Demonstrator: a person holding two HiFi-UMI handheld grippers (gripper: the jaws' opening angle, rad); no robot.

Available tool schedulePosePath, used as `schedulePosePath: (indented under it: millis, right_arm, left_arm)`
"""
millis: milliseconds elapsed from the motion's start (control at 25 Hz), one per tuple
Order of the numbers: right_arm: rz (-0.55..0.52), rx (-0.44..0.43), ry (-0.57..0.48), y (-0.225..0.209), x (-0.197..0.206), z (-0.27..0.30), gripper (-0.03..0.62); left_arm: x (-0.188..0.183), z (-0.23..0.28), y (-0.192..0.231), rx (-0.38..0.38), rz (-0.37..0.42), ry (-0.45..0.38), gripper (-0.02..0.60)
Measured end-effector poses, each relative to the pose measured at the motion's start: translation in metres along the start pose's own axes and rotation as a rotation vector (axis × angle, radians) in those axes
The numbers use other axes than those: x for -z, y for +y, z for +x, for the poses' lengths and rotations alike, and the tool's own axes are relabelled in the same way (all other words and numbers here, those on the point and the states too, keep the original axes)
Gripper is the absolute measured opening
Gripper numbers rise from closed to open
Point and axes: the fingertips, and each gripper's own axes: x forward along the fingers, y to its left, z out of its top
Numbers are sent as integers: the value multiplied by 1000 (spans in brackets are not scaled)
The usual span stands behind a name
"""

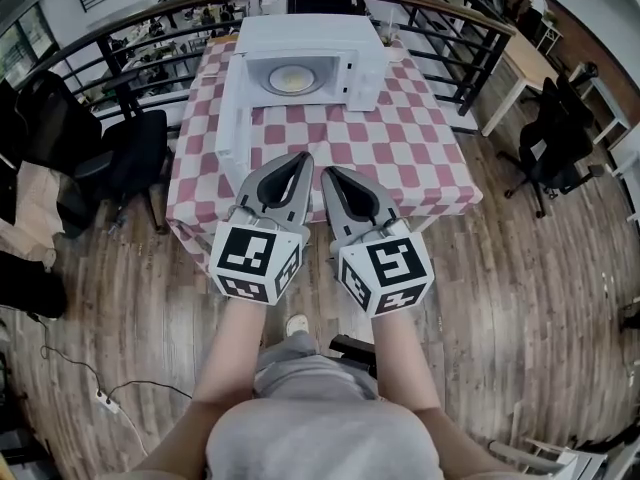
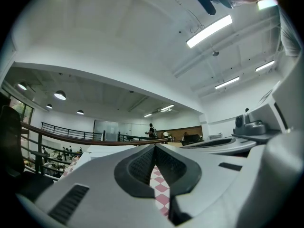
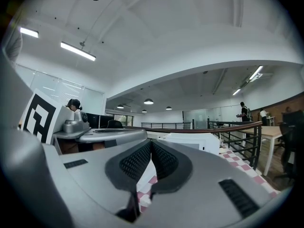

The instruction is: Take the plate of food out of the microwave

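A white microwave [image 1: 300,63] stands at the far end of a table with a red-and-white checked cloth [image 1: 400,153]. Its door [image 1: 232,123] hangs open to the left, and a plate of yellowish food [image 1: 292,79] lies inside. My left gripper [image 1: 303,157] and right gripper [image 1: 327,172] are side by side over the table's near edge, both shut with nothing between the jaws, well short of the microwave. In the left gripper view the left gripper [image 2: 154,146] has its tips together over the cloth. The right gripper [image 3: 151,141] looks the same in the right gripper view, with the microwave [image 3: 190,141] beyond it.
A curved dark railing [image 1: 440,28] runs behind the table. A black office chair [image 1: 125,158] stands left of the table, another chair [image 1: 555,138] and a desk [image 1: 525,68] to the right. Cables and a power strip [image 1: 105,400] lie on the wooden floor at lower left.
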Motion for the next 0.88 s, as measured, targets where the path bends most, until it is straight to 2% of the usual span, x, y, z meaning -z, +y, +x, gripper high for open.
schedulePosePath:
  millis: [400,880]
  right_arm:
    - [-1,25,18,-29,9,62,26]
    - [-6,47,36,-48,16,117,26]
  left_arm:
    - [13,50,40,34,-9,11,3]
    - [21,86,80,52,-22,11,3]
